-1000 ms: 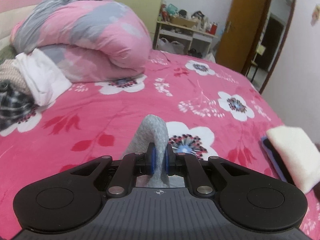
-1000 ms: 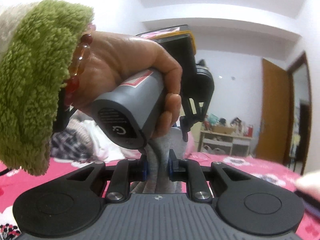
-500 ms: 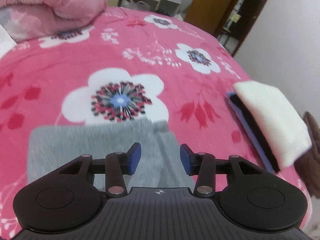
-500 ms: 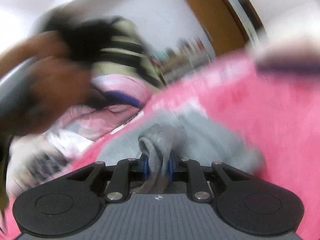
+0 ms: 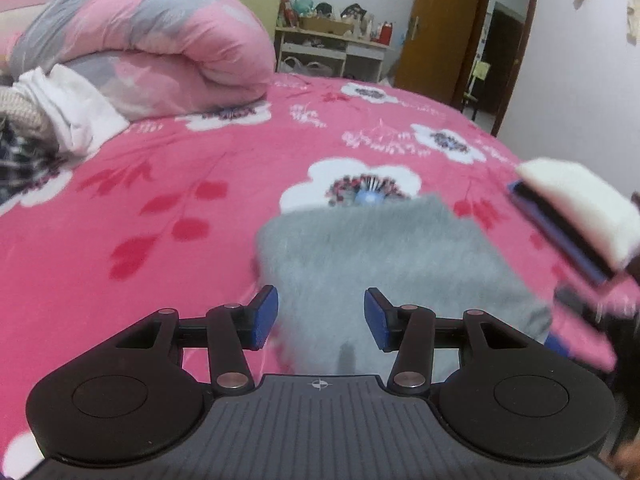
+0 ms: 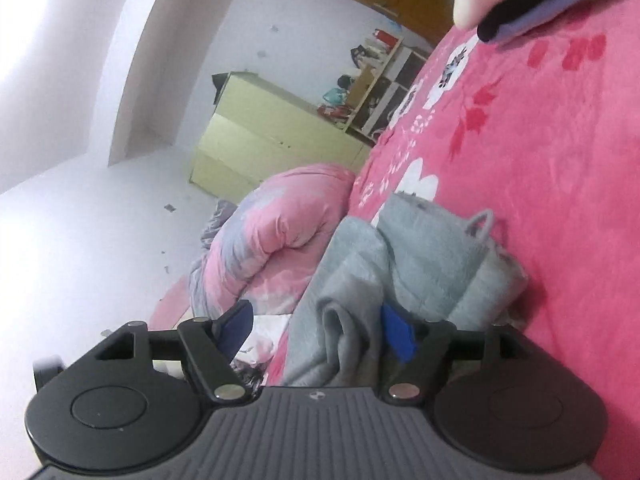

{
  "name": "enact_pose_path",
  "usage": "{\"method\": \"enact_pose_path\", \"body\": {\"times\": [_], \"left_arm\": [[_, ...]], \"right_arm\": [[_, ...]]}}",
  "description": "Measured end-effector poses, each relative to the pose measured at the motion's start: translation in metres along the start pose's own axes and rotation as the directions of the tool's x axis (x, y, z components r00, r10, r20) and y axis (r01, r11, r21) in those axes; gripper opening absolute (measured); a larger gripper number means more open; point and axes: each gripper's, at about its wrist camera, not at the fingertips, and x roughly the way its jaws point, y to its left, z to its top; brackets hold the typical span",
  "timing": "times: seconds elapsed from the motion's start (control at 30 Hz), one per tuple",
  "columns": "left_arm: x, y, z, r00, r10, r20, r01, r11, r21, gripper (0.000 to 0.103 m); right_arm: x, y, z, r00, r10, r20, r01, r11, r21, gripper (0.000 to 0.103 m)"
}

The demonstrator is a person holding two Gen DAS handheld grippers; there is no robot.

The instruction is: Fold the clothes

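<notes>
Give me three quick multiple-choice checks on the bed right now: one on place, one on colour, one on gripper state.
1. Where does the grey garment lie?
A. On the pink bedsheet
B. On the rolled quilt
C. On the shelf

2. What colour are the left gripper pads?
A. Red
B. Blue
C. Green

3. How do the left jaws stand?
A. Shut on the garment
B. Shut, holding nothing
C. Open, above the garment

Answers: 1 A, the garment lies flat on the sheet by the white flower. 2 B, both pads show blue. 3 C, a wide gap shows grey cloth between the pads.
</notes>
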Motion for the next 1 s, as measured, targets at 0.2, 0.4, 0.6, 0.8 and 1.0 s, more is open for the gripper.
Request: {"method": "enact_pose_path", "body": {"times": [0.2,0.4,0.6,0.8,1.0], "left_arm": [[0.010,-0.011,-0.026,1.000,0.012,0.017,-0.013,0.999,0.045,0.048],[0.018,-0.024,-0.043,0.999,0.029,0.044,-0.034,0.993,0.110,0.048],[0.013,-0.044,-0.034,0.995,0.006,0.096,-0.024,0.982,0.186,0.048],[0.033,-0.065,-0.042,0.998,0.008,0.056,-0.021,0.970,0.240,0.048],[0.030,-0.076,-0.036,0.997,-0.014,0.075,-0.007,0.963,0.271,0.048]], "right_arm": [[0.011,0.016,0.001,0.987,-0.152,-0.054,0.151,0.988,-0.035,0.067],[0.027,0.043,-0.005,0.953,-0.288,-0.092,0.266,0.943,-0.198,0.021],[0.015,0.075,0.008,0.972,-0.235,-0.025,0.218,0.932,-0.291,0.017],[-0.007,0.034,0.006,0.951,-0.310,-0.007,0.297,0.916,-0.269,0.017],[-0.022,0.035,0.017,0.971,-0.236,0.025,0.235,0.940,-0.248,0.016]]}}
